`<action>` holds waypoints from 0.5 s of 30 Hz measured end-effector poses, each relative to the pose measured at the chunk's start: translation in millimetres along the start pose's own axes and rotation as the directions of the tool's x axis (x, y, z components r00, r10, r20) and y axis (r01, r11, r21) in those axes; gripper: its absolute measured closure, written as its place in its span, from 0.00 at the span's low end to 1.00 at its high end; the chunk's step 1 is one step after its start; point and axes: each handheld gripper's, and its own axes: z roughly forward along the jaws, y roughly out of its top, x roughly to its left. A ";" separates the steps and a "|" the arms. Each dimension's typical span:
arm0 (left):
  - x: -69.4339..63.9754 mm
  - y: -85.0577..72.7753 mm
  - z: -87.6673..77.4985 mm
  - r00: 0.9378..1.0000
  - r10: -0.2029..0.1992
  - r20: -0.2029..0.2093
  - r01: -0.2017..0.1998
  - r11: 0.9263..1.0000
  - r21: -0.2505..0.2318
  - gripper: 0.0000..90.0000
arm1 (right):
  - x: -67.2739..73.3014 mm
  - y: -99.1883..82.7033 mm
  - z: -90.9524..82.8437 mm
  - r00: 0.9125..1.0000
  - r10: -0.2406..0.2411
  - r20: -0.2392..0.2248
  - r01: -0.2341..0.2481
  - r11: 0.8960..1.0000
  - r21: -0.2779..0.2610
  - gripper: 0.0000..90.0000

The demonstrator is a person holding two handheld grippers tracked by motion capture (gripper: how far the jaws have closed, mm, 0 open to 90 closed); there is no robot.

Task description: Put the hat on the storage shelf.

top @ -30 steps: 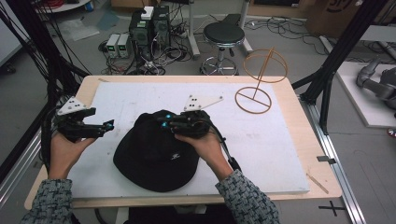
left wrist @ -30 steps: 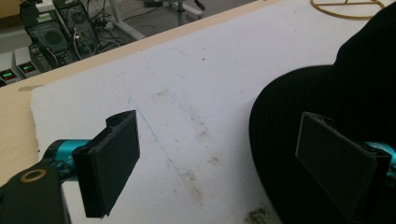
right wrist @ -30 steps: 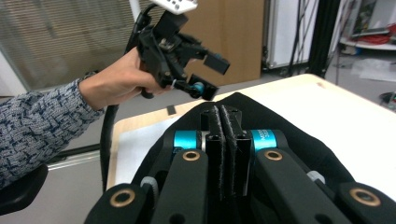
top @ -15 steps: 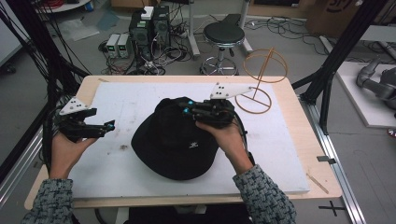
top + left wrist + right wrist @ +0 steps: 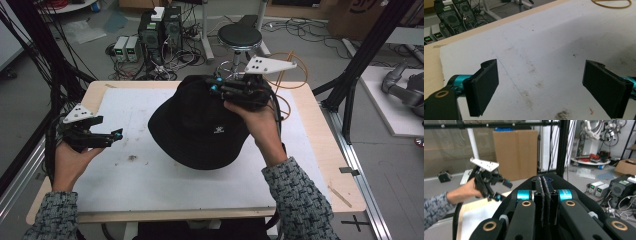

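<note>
Above the white mat, right gripper clamped on black hat; small white logo, unreadable. Left gripper spread wide, holding nothing.

White mat covers the wooden table. Black stool stands at 12 o'clock beyond the table. Computer towers stand at 11 o'clock.

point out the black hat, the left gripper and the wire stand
black hat (image 5: pixel 200 125), high view, on its crown above the small white logo
left gripper (image 5: pixel 118 135), high view, between its open jaw tips
wire stand (image 5: pixel 292 62), high view, on its orange ring
</note>
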 end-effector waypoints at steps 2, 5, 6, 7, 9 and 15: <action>0.1 0.0 0.0 1.000 0.000 0.000 0.000 1.000 0.002 0.15 | -2.8 9.0 -3.9 1.000 -0.011 0.019 0.011 1.000 -0.002 0.99; 0.0 0.0 0.1 1.000 0.000 0.000 0.000 1.000 0.001 0.15 | -8.1 26.1 -12.8 0.998 -0.038 0.048 0.039 0.999 -0.009 0.99; 0.0 -0.1 0.2 1.000 -0.002 0.001 0.002 1.000 0.000 0.15 | -9.4 29.6 -15.0 0.998 -0.038 0.057 0.039 0.999 -0.010 0.99; 0.2 -0.1 0.2 1.000 -0.002 0.001 0.002 1.000 0.001 0.15 | -9.4 29.6 -15.0 0.998 -0.038 0.057 0.039 0.999 -0.010 0.99; 0.7 -0.2 0.5 1.000 -0.001 -0.001 0.001 1.000 0.003 0.15 | -13.4 35.5 -19.4 0.997 -0.039 0.071 0.040 0.999 -0.014 0.99; 1.5 -0.5 -0.3 1.000 -0.005 -0.002 0.005 1.000 -0.003 0.15 | -29.2 46.8 -33.3 0.992 -0.025 0.121 0.029 0.999 -0.025 0.99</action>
